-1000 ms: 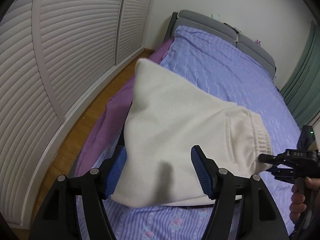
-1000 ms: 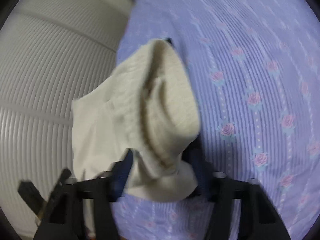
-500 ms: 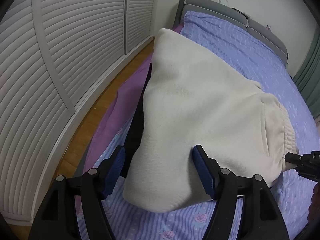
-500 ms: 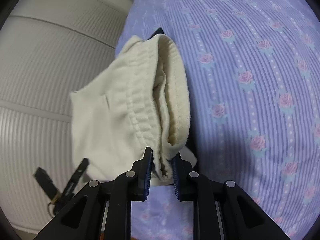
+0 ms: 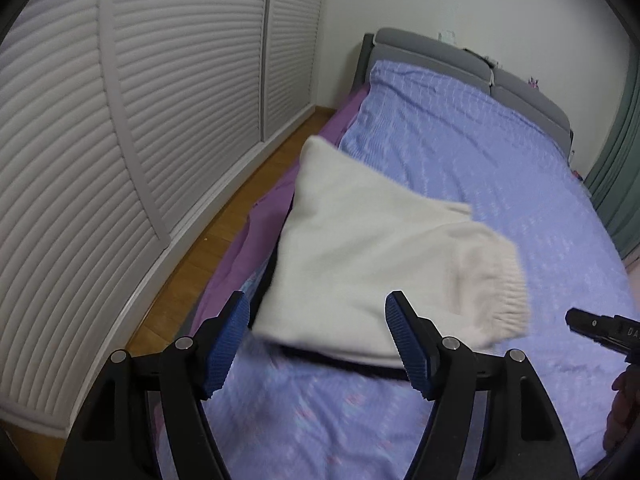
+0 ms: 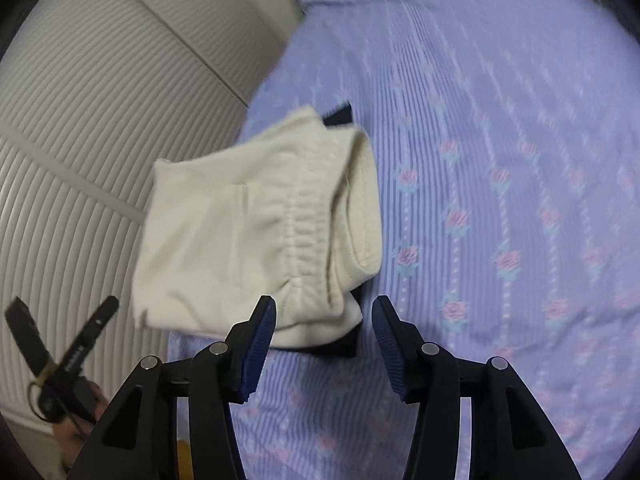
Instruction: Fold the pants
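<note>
The cream pants point(image 5: 376, 256) lie folded in a thick bundle on the lavender flowered bed sheet point(image 5: 500, 168), near the bed's left edge. Their ribbed elastic waistband point(image 6: 316, 220) faces the right gripper. A dark garment point(image 6: 340, 114) peeks out from under the bundle. My left gripper point(image 5: 318, 338) is open and empty, just in front of the bundle. My right gripper point(image 6: 323, 340) is open and empty, just short of the waistband corner. It also shows at the right edge of the left wrist view point(image 5: 600, 326).
White louvred wardrobe doors point(image 5: 132, 120) run along the left of the bed, with a strip of wooden floor point(image 5: 224, 232) between. A purple underlayer point(image 5: 256, 248) hangs off the bed's side. The grey headboard point(image 5: 440, 52) is at the far end.
My right gripper has opened and let go of the waistband, then drawn back a little. The pants dropped onto the bed. My left gripper stayed open and pulled back.
</note>
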### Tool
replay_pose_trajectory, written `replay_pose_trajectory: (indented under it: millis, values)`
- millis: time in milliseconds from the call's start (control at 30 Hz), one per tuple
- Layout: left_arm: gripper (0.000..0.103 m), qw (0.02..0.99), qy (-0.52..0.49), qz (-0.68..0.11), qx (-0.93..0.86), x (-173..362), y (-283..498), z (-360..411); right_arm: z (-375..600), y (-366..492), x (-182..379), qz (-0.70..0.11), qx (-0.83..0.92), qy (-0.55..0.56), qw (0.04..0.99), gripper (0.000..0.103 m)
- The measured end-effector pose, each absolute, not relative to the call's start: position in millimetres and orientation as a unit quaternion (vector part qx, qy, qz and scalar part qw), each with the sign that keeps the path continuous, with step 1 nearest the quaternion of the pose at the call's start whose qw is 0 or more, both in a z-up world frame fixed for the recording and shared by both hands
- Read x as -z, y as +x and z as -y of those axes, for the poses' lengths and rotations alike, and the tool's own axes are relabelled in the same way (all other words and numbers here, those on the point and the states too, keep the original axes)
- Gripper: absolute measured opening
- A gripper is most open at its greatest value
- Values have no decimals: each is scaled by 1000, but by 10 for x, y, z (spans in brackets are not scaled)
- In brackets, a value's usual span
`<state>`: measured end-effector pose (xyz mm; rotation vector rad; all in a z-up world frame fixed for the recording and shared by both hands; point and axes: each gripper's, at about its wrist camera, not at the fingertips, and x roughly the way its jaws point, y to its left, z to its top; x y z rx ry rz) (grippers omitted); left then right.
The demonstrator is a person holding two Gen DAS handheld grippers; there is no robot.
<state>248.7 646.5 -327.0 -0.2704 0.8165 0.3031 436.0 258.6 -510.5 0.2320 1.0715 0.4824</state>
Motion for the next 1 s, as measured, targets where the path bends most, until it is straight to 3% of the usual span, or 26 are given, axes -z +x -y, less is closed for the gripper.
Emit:
replay_pose_trajectory:
  millis: [200, 533, 667, 1000]
  values:
    - [70, 900, -140, -384, -153, 2481, 1818, -5534, -2176, 3694, 4178, -434, -265, 36, 861, 51]
    - [82, 904, -115, -355, -210, 1147, 543, -3508, -576, 2235, 2633, -337, -306, -23, 890, 68]
    - [82, 903, -128, -355, -204, 773, 108, -2860, 131, 1739, 2191, -308, -283, -29, 908, 76]
    - [84, 913, -109, -357, -167, 194, -485, -1785, 1209, 867, 1556, -291, -249, -27, 923, 77]
